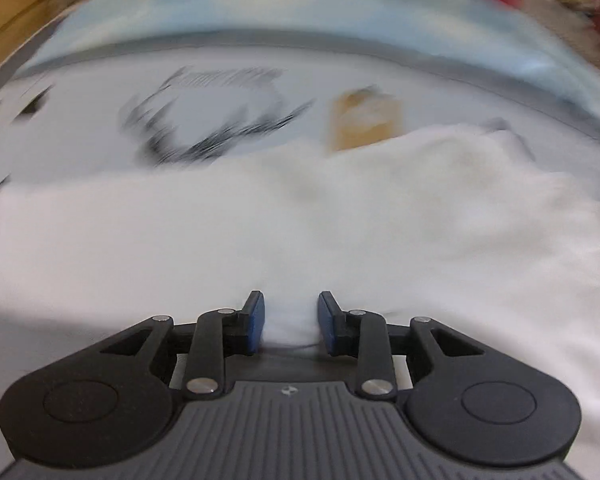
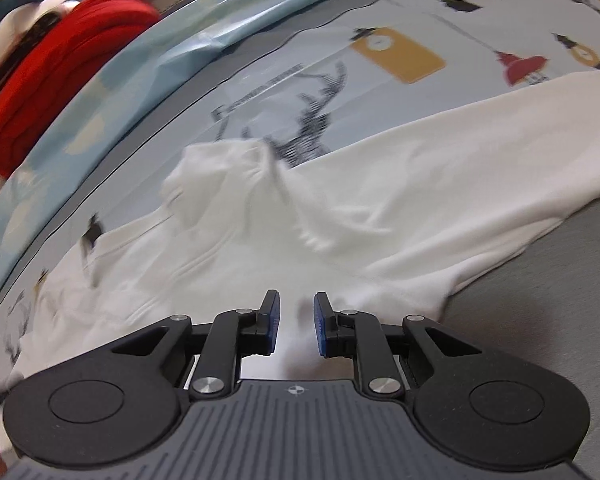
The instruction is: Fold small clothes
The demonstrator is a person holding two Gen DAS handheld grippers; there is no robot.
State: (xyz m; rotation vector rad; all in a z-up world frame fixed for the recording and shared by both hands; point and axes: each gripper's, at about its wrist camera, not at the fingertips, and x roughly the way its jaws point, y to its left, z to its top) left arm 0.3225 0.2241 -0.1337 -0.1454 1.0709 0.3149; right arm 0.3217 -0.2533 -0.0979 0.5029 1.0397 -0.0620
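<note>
Your left gripper [image 1: 291, 322] fingers apart, white garment [image 1: 300, 232] bunched between them, your right gripper [image 2: 296, 323] fingers apart over the same cloth, printed bench cover [image 2: 480, 32] beneath.

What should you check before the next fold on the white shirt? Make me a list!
1. Left gripper let go: cannot tell; its jaws stand apart with white shirt cloth between them.
2. Right gripper let go: ok, pads clear of the cloth.
3. Shirt lying flat: not ok, a bunched hump sticks up.
4. Shirt on the printed cloth: ok.
5. Red clothes pile out of the way: ok.
</note>
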